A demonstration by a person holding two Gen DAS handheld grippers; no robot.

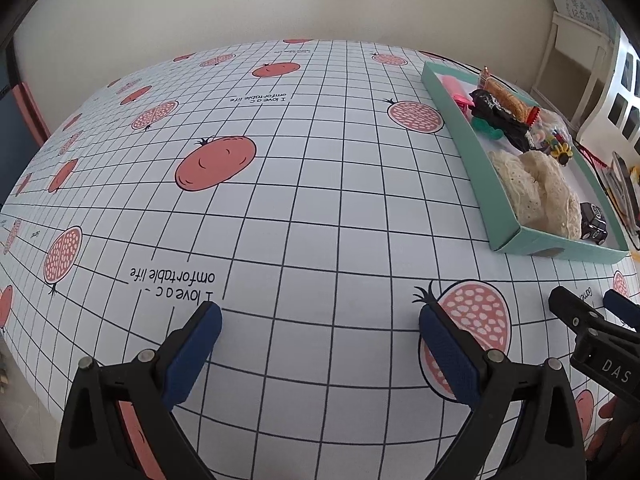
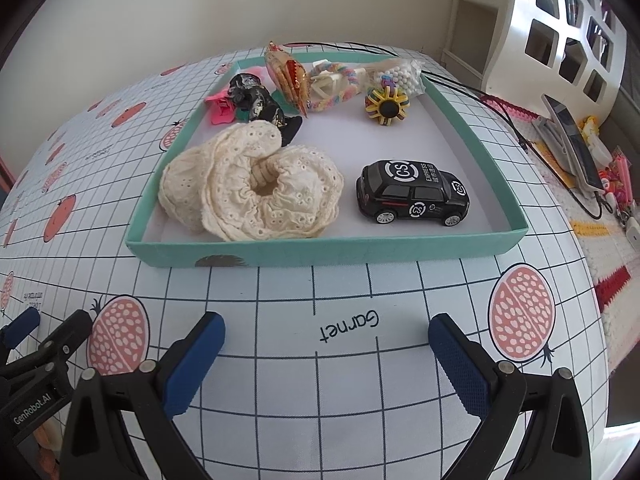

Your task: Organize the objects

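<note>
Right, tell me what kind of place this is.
Probably a room in a home: a table under a fruit-print tablecloth, a teal tray of hair accessories and a toy car, and a white cubby shelf by the wall.

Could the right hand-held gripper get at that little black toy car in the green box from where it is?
Probably yes. The right hand-held gripper is open and empty, facing the tray. The toy car sits clear near the front corner, apart from the cream scrunchie; only the low wall intervenes.
</note>
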